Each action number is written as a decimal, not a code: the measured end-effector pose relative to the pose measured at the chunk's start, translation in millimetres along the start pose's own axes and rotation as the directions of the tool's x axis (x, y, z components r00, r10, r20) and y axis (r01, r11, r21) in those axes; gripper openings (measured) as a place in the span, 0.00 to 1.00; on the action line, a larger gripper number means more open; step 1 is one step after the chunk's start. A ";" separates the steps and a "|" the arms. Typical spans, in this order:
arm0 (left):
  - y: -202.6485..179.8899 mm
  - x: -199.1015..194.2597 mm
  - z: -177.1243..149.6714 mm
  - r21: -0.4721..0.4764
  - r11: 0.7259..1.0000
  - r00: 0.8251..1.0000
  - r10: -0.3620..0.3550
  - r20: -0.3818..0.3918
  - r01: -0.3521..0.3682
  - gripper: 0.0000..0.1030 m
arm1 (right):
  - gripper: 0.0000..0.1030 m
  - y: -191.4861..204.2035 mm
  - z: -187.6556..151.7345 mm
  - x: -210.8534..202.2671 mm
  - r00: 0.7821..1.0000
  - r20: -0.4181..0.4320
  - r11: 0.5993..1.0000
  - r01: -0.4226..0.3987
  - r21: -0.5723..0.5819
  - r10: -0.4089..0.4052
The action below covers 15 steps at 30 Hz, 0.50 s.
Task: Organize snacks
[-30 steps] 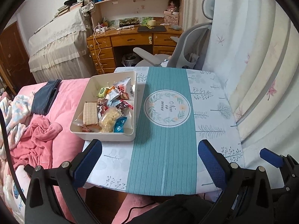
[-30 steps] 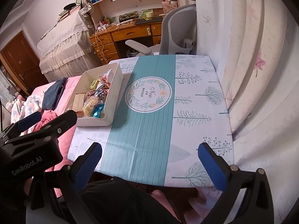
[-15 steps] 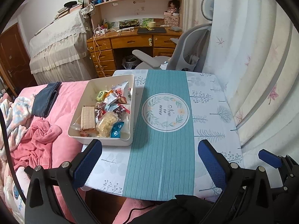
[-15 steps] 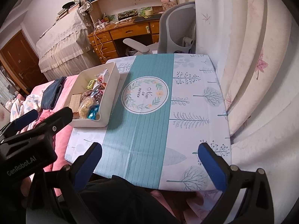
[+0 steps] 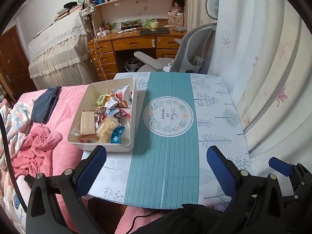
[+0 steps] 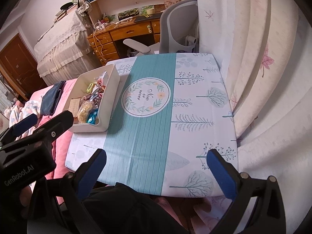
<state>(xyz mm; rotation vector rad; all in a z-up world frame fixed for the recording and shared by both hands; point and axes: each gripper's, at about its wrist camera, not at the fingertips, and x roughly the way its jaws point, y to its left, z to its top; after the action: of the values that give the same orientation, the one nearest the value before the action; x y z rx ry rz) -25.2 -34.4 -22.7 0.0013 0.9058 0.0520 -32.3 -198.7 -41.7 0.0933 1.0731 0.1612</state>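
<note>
Both tongs, left (image 5: pixel 156 171) and right (image 6: pixel 156 171), have been drawn back from the table (image 5: pixel 214 120), spread wide and empty, snack bin (image 5: pixel 132 89) untouched.

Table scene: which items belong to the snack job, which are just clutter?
Job:
white bin
wrapped snacks
left gripper, open
right gripper, open

Clutter:
navy cloth
pink blanket
office chair
</note>
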 end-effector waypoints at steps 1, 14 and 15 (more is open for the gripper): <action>-0.4 -0.3 -1.2 0.000 1.000 1.000 -0.001 -0.001 0.001 0.99 | 1.00 -0.2 -1.1 -0.2 1.000 -0.001 1.000 0.000 0.001 0.000; 4.5 -2.2 -5.8 -0.007 1.000 1.000 -0.003 0.001 0.003 0.99 | 1.00 2.1 -2.2 -3.0 1.000 0.006 1.000 0.000 -0.007 0.000; 4.6 -2.2 -6.3 -0.007 1.000 1.000 -0.003 0.001 0.003 0.99 | 1.00 2.0 -2.1 -2.9 1.000 0.005 1.000 -0.001 -0.008 0.001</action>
<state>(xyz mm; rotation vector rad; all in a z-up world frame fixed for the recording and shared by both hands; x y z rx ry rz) -31.6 -30.0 -24.7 -0.0070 0.9048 0.0526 -35.7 -197.3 -39.8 0.0868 1.0674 0.1657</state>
